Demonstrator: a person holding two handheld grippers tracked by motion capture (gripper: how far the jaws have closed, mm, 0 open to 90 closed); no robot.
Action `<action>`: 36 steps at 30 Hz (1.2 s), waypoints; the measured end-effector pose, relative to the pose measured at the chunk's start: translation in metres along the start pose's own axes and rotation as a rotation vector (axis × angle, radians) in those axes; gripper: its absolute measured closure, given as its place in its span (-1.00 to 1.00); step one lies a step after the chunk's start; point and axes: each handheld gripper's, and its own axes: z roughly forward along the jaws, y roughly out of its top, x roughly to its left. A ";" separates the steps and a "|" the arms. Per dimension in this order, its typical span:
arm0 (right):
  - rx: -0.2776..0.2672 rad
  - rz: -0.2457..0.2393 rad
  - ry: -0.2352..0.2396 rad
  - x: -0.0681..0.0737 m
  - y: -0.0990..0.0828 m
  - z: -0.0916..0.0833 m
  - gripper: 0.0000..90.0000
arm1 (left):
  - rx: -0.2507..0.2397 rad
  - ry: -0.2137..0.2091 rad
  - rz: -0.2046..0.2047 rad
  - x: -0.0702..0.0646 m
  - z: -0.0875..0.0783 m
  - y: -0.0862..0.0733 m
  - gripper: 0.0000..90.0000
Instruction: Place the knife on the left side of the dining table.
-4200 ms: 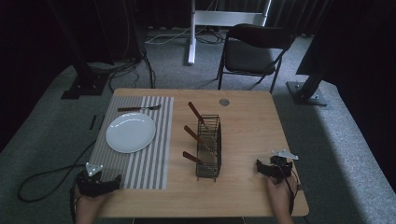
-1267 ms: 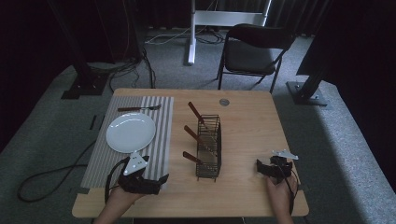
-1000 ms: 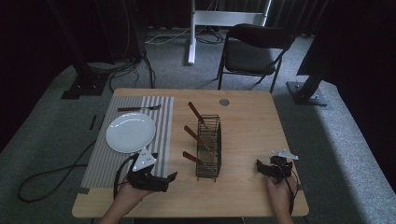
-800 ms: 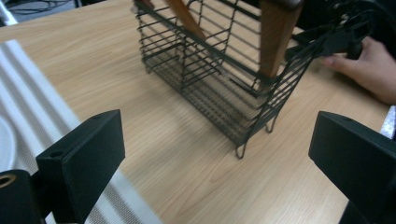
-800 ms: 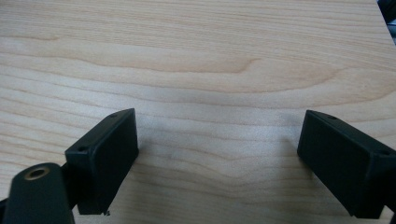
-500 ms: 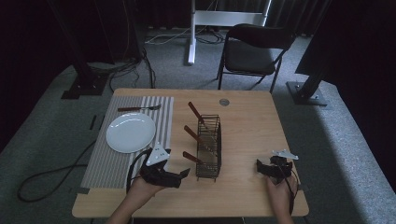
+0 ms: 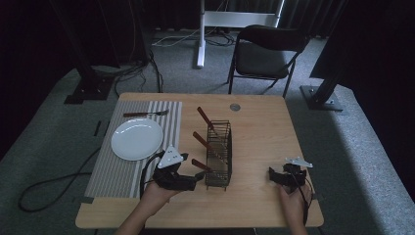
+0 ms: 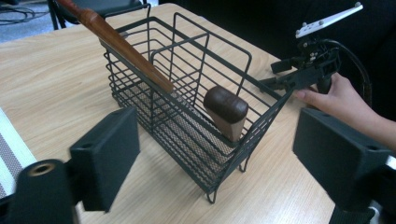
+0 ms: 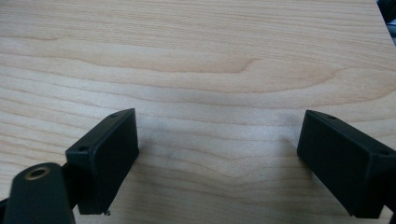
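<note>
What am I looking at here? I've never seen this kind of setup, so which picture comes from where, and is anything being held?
No robot: a person at a wooden table holds a handheld two-jaw gripper in each hand. The high view looks down from above the person's side. The other two pictures come from cameras riding on each gripper, looking along its black jaws.

On the table stand a black wire basket with three brown-handled utensils leaning in it, plus a striped placemat carrying a white plate and a fork.

The left gripper reaches toward the nearest wooden handle; its jaws have just been closing but stand apart, nothing pressed between them. The right gripper rests open over bare wood. Nothing is held.
</note>
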 end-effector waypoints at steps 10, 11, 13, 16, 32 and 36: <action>0.000 0.001 0.000 0.000 0.000 0.000 -0.74 | -0.027 -0.022 -0.059 0.002 0.004 0.000 0.09; 0.000 0.001 0.000 0.000 0.000 0.000 -0.74 | -0.031 -0.022 -0.063 0.002 0.004 0.000 0.15; 0.000 0.001 0.000 0.000 0.000 0.000 -0.74 | -0.034 -0.022 -0.072 0.003 0.004 0.000 0.30; 0.000 0.001 -0.001 0.000 0.000 0.000 -0.74 | -0.027 -0.030 -0.069 0.002 0.004 -0.001 0.51; 0.000 0.001 0.000 0.000 0.000 0.000 -0.74 | -0.044 -0.096 -0.017 -0.006 0.012 0.012 0.67; 0.000 0.001 0.000 0.000 0.000 0.000 -0.74 | -0.045 -0.092 -0.020 -0.007 0.013 0.015 0.67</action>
